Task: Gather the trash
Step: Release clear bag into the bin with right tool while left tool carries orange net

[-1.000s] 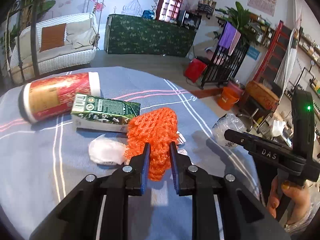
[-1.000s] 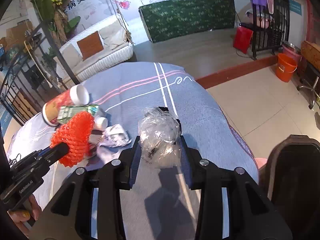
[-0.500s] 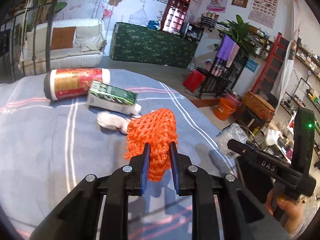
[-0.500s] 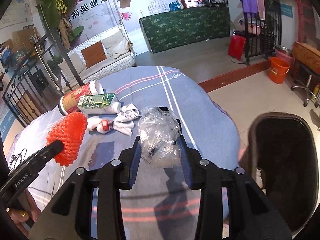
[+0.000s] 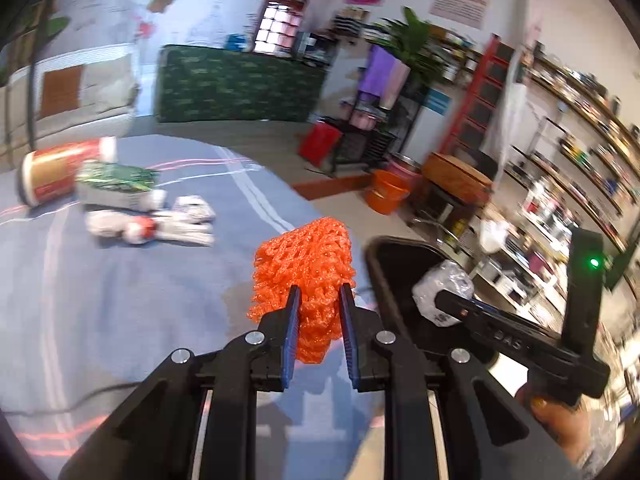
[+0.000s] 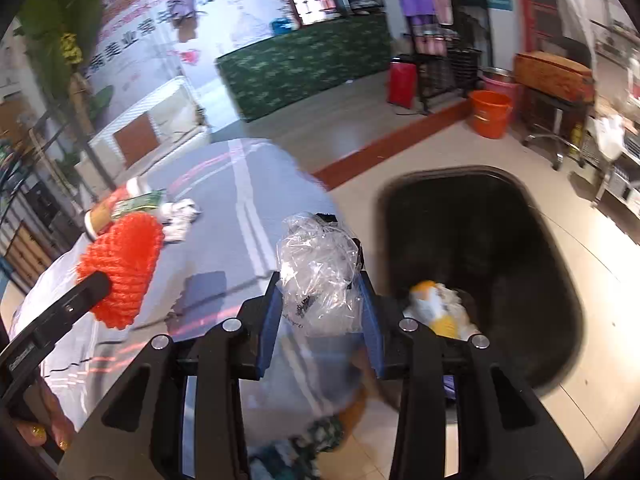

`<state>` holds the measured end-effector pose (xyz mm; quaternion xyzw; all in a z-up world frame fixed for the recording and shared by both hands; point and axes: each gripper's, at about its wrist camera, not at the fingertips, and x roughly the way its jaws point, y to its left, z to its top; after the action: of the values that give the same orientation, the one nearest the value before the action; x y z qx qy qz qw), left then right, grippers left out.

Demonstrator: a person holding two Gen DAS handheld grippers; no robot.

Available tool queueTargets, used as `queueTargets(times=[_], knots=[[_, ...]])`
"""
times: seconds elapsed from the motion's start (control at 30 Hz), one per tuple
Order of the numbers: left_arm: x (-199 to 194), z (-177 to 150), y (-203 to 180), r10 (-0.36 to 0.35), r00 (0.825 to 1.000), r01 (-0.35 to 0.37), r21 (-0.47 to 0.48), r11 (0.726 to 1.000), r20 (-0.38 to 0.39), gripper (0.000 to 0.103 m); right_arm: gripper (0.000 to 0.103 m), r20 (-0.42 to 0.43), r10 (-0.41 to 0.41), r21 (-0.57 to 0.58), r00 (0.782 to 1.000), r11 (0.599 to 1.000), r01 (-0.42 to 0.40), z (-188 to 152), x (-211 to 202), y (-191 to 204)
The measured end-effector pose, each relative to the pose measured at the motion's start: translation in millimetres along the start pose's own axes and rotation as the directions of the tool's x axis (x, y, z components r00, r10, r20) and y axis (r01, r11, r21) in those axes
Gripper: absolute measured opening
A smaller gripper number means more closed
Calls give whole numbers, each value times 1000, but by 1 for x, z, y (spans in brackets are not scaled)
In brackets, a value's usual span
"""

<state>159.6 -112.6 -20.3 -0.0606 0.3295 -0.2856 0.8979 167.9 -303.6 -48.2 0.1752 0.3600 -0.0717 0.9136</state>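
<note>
Blue-clothed tabletop (image 5: pixel 120 300) is bordered by a black bin (image 6: pixel 480 248). Springy orange foam net (image 5: pixel 304 276), clamped at its lower end by the left gripper (image 5: pixel 317 312), and a crinkly, probably slippery plastic wrapper (image 6: pixel 320 276), pinched in the right gripper (image 6: pixel 320 312), are held near the bin.

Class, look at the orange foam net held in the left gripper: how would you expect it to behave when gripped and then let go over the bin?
The orange foam net bulges around the left gripper, so it is probably soft and springy. Its open mesh suggests it is very light and may drift when dropped. Held near the black bin, it could catch on a finger.
</note>
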Motion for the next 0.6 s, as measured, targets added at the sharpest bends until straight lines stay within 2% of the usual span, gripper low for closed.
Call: queueTargets(times=[0.13,0.37,0.6], knots=[[12,-5,-28,-68,997,70,56,996,-29,20,37,8,-43,26,999,999,43,-3,-7,-20],[29,-4,-68,-147,988,153,127,980,-50,20,37,23,-125,75,992,989,123,-4,-17,-57],[48,-9,-90,-184,978,197,145,970,-98,20,38,-39,-191,90,981,977,194,-5,9,-82]])
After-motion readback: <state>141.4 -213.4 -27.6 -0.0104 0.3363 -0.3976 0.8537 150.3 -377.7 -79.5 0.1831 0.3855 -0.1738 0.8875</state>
